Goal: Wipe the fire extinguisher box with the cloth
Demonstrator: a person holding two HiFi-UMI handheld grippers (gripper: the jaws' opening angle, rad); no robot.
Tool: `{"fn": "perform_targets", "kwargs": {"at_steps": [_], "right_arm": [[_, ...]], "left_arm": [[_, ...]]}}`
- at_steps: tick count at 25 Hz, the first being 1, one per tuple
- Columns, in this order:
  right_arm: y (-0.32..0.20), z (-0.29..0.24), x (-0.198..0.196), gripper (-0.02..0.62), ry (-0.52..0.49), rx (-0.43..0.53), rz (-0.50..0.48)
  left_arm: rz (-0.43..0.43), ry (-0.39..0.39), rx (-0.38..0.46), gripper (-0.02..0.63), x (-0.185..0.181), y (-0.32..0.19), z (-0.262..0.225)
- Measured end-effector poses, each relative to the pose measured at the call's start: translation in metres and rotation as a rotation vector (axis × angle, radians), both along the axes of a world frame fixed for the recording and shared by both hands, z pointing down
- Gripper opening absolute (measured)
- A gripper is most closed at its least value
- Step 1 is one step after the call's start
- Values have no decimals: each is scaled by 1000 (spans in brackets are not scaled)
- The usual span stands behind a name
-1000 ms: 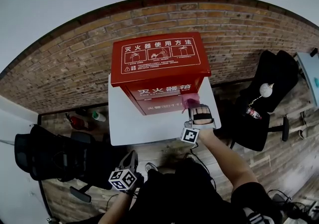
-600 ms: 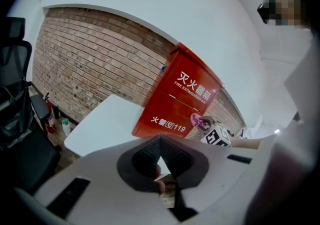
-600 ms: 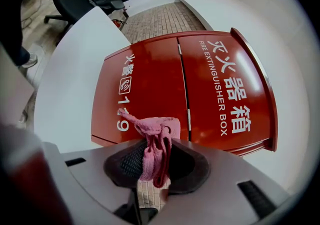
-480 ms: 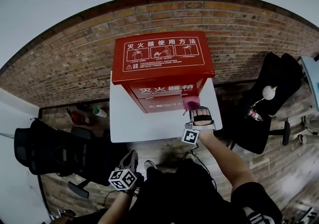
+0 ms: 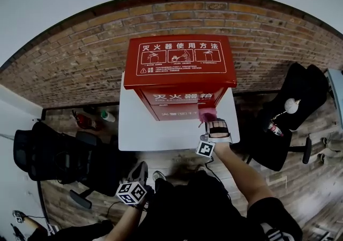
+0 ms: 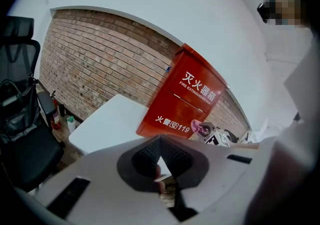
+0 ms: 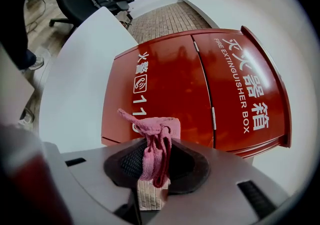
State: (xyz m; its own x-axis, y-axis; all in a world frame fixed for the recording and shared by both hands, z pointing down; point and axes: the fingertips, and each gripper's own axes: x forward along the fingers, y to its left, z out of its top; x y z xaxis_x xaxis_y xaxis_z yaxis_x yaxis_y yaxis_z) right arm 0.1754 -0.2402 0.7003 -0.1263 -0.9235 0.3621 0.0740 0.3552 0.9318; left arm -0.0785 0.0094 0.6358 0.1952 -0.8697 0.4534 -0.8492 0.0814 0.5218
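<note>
Right arm [image 5: 241, 173] was stretched out forward, bare forearm and dark sleeve. The right gripper [image 5: 210, 123] sat at the far end, jaws pinched tight on a pink cloth [image 7: 156, 146] bunched up between the pads. Left arm [image 5: 122, 225] was tucked in low, close to the body. The left gripper [image 5: 140, 169] pointed forward, jaws closed tip to tip with nothing between them.
</note>
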Motion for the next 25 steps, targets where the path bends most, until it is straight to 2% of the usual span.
{"fn": "perform_targets", "kwargs": {"at_steps": [13,25], "right_arm": [[-1,33,-2,104,3,-51,-19],[1,77,-1,104,14,-143,-22]], "left_arm": [[-56,4,-2,18,2,4,6],[-108,-2,-18,18,4,13,11]]}}
